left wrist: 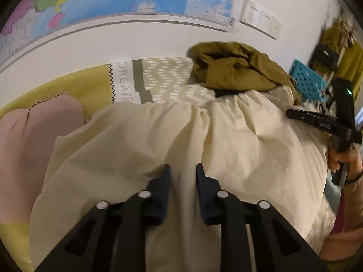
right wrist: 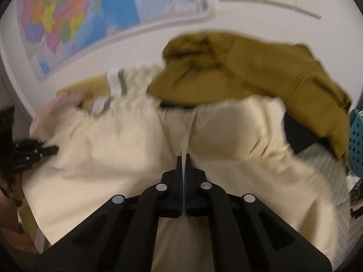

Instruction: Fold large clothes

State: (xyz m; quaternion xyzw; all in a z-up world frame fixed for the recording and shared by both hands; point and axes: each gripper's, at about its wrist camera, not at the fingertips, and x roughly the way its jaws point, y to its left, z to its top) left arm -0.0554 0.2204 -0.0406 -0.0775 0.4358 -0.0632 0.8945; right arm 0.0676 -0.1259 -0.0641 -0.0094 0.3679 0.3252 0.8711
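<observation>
A large cream garment lies spread across the bed, its gathered waistband at the far edge, just in front of a crumpled olive jacket that sits against the wall. A pink pillow rests at the near left.

The right gripper is clenched on a ridge of the cream cloth; a thin pleat runs up between its closed fingers. The left gripper hangs released above the middle of the garment, with bare cloth showing in the gap between its fingers.

The step in hand looks like gathering one side of the garment to fold it over. To do it well, the left gripper should come down on a matching edge, not the slack middle, and pinch both layers before either hand lifts. Both should then rise together so the cloth stays taut and the fold line runs straight. The right view is blurred, so whether the pinch has caught one layer or two is hard to say. Keep the far edge clear of the olive jacket, or it may drag along.
</observation>
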